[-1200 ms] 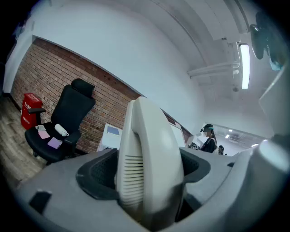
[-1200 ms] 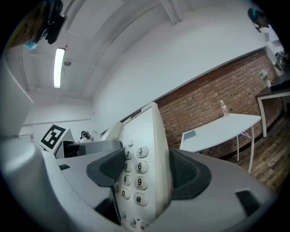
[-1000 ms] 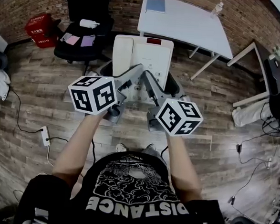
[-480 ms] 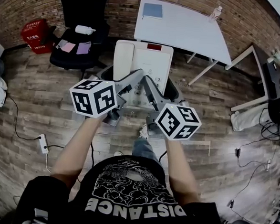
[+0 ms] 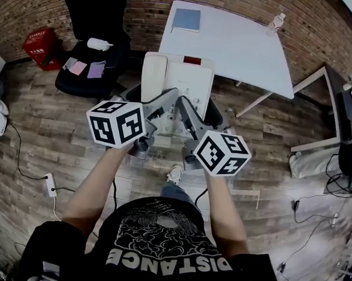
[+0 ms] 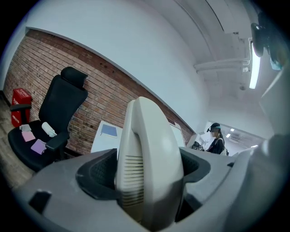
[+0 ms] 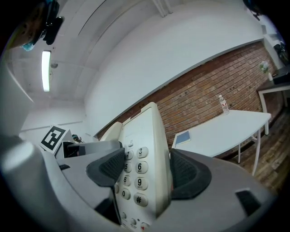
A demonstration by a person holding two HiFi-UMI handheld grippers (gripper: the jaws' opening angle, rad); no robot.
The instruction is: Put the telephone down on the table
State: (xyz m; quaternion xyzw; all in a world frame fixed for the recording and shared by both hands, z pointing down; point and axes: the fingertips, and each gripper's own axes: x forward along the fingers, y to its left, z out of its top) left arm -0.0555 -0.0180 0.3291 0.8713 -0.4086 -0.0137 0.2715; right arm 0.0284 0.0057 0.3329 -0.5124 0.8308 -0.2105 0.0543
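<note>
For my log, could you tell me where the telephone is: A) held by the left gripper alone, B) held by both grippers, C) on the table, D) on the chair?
B: the left gripper and the right gripper each have jaws shut on the telephone.

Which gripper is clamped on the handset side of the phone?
The left gripper: its jaws close on the side of the telephone where the slotted handset lies. The right gripper instead clamps the keypad side.
</note>
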